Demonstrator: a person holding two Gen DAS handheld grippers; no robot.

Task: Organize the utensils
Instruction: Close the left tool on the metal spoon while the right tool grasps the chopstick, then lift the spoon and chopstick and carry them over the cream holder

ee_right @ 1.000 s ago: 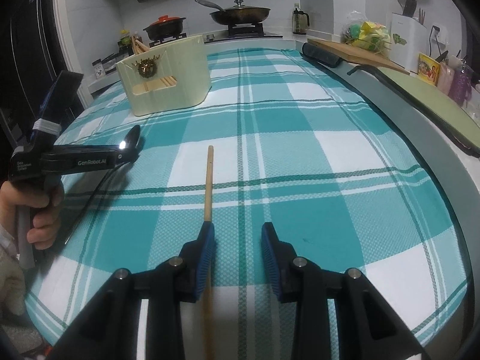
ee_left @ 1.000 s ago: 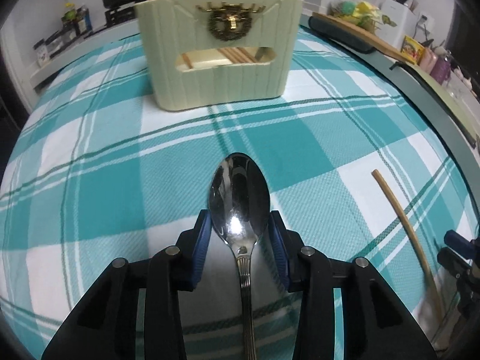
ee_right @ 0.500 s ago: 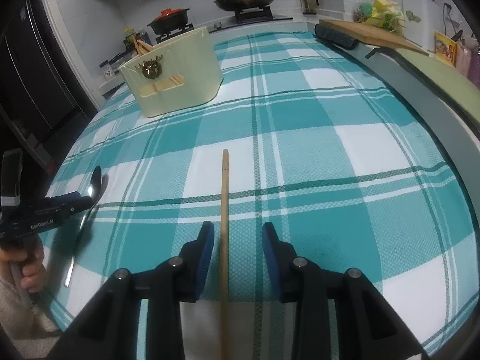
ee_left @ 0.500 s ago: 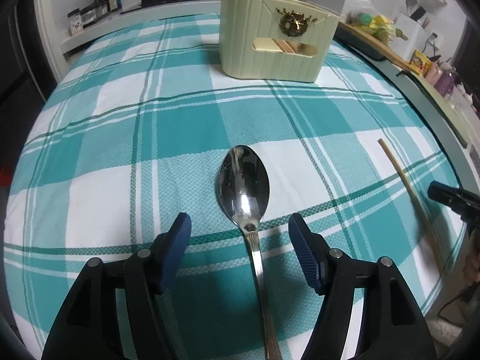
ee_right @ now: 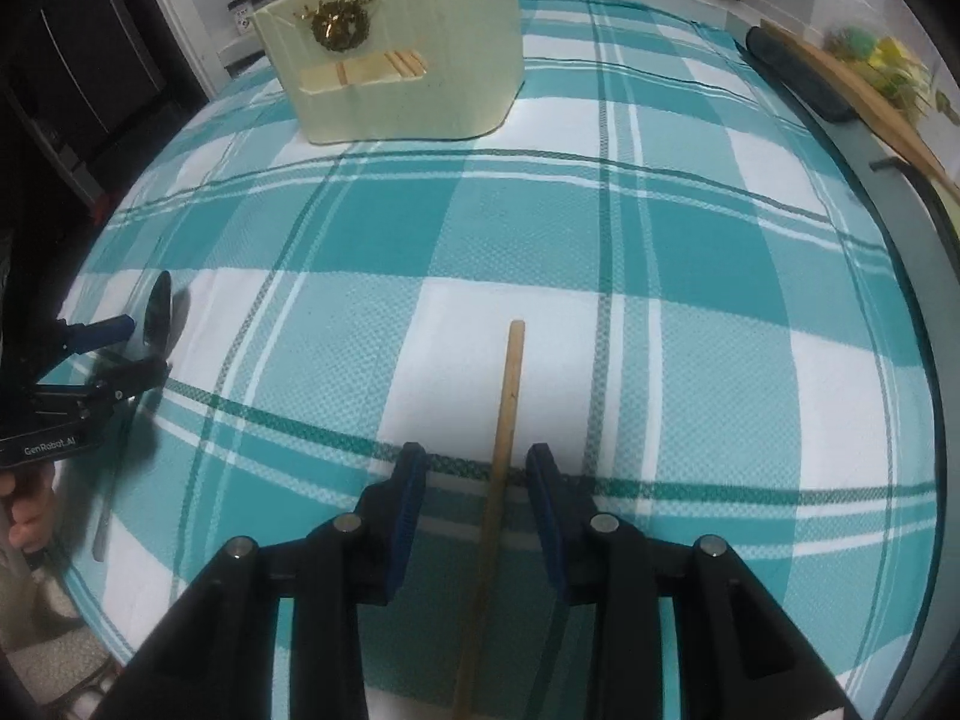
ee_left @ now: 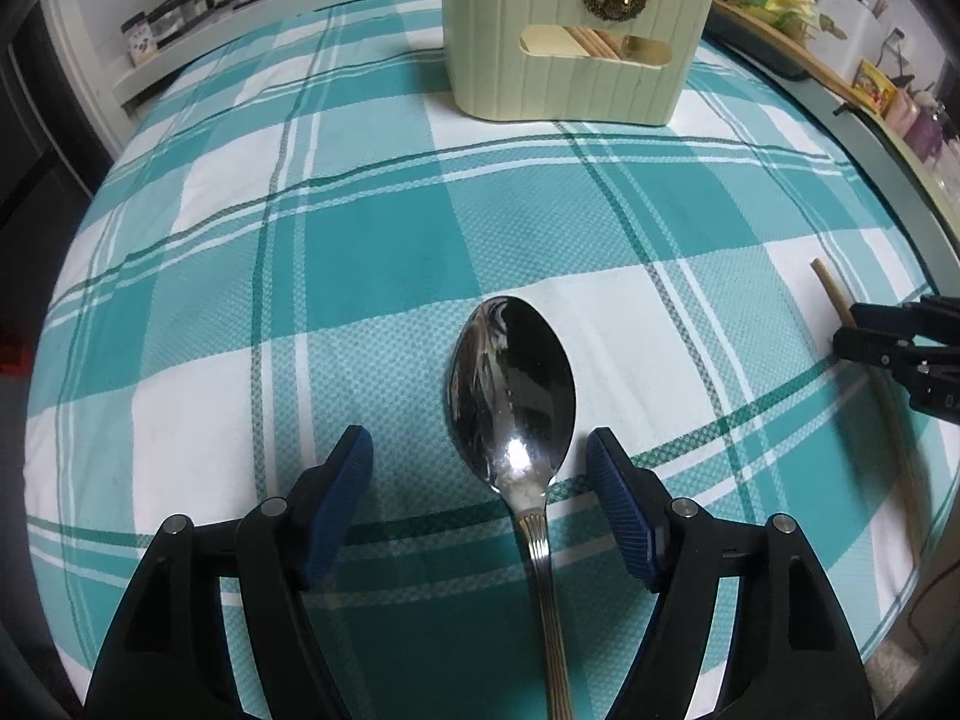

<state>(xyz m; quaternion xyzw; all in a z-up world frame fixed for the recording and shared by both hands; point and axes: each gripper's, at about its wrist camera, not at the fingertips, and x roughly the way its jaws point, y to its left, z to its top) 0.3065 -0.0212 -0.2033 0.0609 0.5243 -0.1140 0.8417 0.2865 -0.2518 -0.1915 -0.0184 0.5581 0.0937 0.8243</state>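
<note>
Left wrist: spoon (ee_left: 513,387) between open jaws.

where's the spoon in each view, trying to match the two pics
Left wrist: the spoon lies bottom centre on the cloth, between the open fingers of the left tool, handle running to the bottom edge.
Right wrist: the spoon is small at the far left edge, beside the left tool.
Shared landmark: the cream utensil holder at the top of both.

A teal-and-white plaid tablecloth (ee_left: 372,252) carries a steel spoon (ee_left: 513,396), a wooden chopstick (ee_right: 507,414) and a cream utensil holder (ee_left: 570,42).
</note>
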